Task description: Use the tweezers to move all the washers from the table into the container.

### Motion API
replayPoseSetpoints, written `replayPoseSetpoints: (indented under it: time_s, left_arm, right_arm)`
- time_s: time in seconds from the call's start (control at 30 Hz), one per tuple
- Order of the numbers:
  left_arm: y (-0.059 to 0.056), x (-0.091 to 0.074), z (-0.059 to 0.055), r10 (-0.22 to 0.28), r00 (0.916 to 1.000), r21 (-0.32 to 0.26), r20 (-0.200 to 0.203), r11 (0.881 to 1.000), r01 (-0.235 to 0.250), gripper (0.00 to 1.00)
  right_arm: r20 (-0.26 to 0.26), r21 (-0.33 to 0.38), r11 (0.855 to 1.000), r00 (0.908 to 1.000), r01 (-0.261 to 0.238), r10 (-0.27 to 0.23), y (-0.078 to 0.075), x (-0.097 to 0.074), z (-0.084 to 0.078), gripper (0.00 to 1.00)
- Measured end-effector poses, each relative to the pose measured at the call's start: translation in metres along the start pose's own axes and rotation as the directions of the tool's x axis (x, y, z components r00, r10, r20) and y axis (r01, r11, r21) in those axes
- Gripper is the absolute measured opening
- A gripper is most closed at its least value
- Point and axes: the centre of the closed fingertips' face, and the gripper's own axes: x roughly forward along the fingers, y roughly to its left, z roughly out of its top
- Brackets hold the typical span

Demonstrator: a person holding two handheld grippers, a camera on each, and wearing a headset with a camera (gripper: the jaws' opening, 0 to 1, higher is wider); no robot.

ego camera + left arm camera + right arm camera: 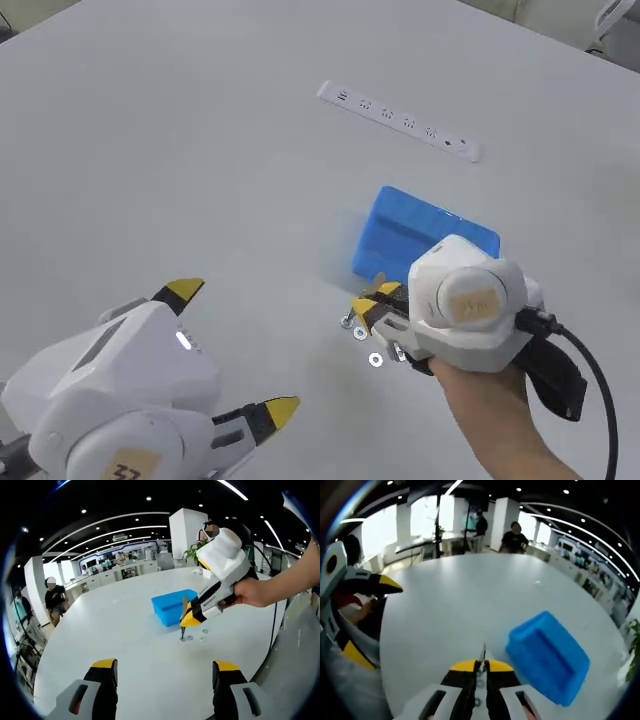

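Right hand-held gripper (pixel 376 298) over a small group of washers (pixel 375 360) on the white surface (pixel 200 150). Its jaws are pressed together on a pair of tweezers (pixel 183 630), so that squeezing the gripper works the tweezers. The tweezers point steeply down, and in the left gripper view their tips reach the surface at the washer nearest the left hand-held gripper. Whether the tips have closed on that washer is too small to tell. The steep angle probably serves to get the fine tips onto a thin, flat washer lying on the surface. The washers lie loose and close together, just beside the near side of the blue container (pixel 425 235), which makes for a short carry from pick-up to drop. The container is open-topped and stands well in from the edges of the surface. What shows of its inside in the left gripper view looks plain blue, and whether any washers are already in it cannot be told. The left hand-held gripper (pixel 232 349) hangs near the person's edge of the surface, jaws spread wide and holding nothing, well apart from the washers, apparently kept out of the way. A white power strip (pixel 400 120) lies between the container and the far edge, taking no part in the work.
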Motion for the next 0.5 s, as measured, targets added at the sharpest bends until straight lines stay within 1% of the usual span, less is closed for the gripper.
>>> replayPoseSetpoints:
  time_s: [0.07, 0.2, 0.27, 0.3, 0.37, 0.43, 0.5]
  left_arm:
    - [-0.001, 0.0, -0.001, -0.002, 1.0, 0.002, -0.003, 1.0, 0.002, 0.79]
    - [-0.002, 0.001, -0.001, -0.007, 1.0, 0.002, -0.004, 1.0, 0.007, 0.79]
    - [-0.003, 0.001, 0.001, -0.016, 0.9999, -0.013, 0.005, 1.0, 0.016, 0.82]
    - [-0.003, 0.0, 0.001, -0.019, 0.9998, -0.021, 0.009, 1.0, 0.019, 0.83]
    - [-0.002, 0.001, 0.0, -0.016, 0.9999, -0.021, 0.002, 1.0, 0.016, 0.83]
    - [-0.002, 0.001, 0.001, -0.012, 0.9999, -0.02, 0.006, 1.0, 0.012, 0.84]
    - [-0.002, 0.001, 0.001, -0.013, 0.9999, -0.022, 0.005, 1.0, 0.013, 0.84]
  right_arm:
    - [-0.001, 0.021, 1.0, 1.0, 0.001, -0.001, -0.003, 0.0, 0.0, 0.02]
    - [0.002, 0.075, 0.997, 0.9999, -0.014, 0.014, -0.006, 0.0, 0.0, 0.02]
    - [0.012, 0.092, 0.996, 0.9998, -0.018, 0.017, -0.008, 0.0, 0.001, 0.01]
    - [0.01, 0.103, 0.994, 0.9997, -0.022, 0.021, -0.008, 0.0, 0.001, 0.01]
    - [0.015, 0.116, 0.993, 0.9997, -0.02, 0.018, -0.01, -0.002, 0.001, 0.01]
    - [0.028, 0.14, 0.99, 0.9993, -0.027, 0.024, -0.01, -0.006, 0.004, 0.01]
    - [0.039, 0.142, 0.989, 0.999, -0.029, 0.024, -0.012, -0.01, 0.007, 0.01]
